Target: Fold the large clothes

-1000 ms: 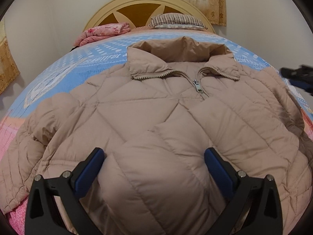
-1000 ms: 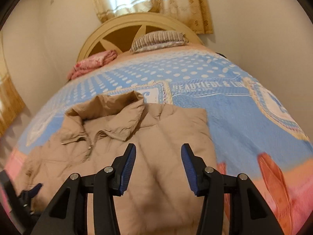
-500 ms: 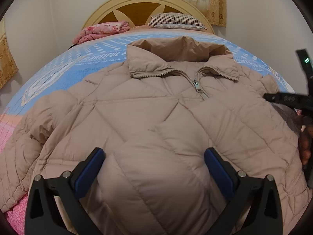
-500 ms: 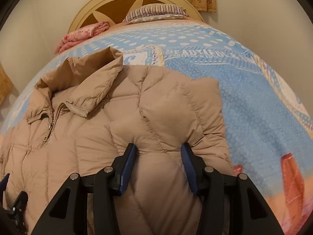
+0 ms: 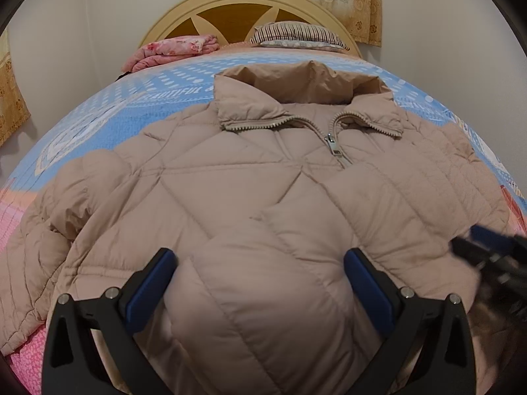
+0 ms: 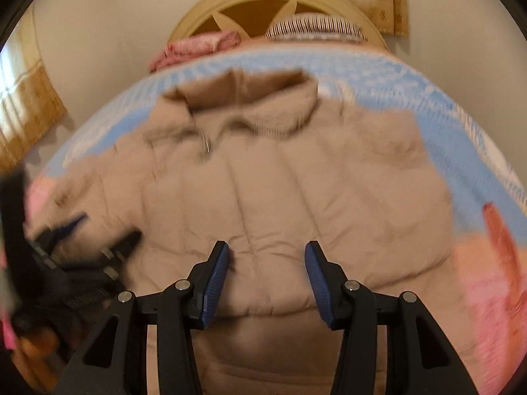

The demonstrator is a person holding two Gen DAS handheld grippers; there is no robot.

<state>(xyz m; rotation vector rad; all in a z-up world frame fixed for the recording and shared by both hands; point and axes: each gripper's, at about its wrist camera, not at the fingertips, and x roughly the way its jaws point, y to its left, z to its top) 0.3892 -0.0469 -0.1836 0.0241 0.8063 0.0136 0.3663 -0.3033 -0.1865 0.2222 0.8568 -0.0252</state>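
Observation:
A beige quilted puffer jacket (image 5: pixel 250 197) lies front-up on the bed, zipped, collar toward the headboard; the blurred right wrist view shows it too (image 6: pixel 283 191). My left gripper (image 5: pixel 260 273) is open wide, low over the jacket's lower front, with puffed fabric between its blue pads. My right gripper (image 6: pixel 266 263) is open over the jacket's lower right part, near the hem. The right gripper shows blurred at the right edge of the left wrist view (image 5: pixel 494 253). The left gripper shows blurred at the left of the right wrist view (image 6: pixel 75 243).
The bed has a blue dotted and pink blanket (image 5: pixel 108 115). A folded pink floral cloth (image 5: pixel 171 49) and a striped pillow (image 5: pixel 296 33) lie by the wooden headboard (image 5: pixel 230 10). Curtains (image 5: pixel 346 0) hang behind; walls stand on both sides.
My right gripper has swung left and down to the jacket's lower hem, moving fast enough to blur its view. The left gripper has stayed almost still over the lower front.

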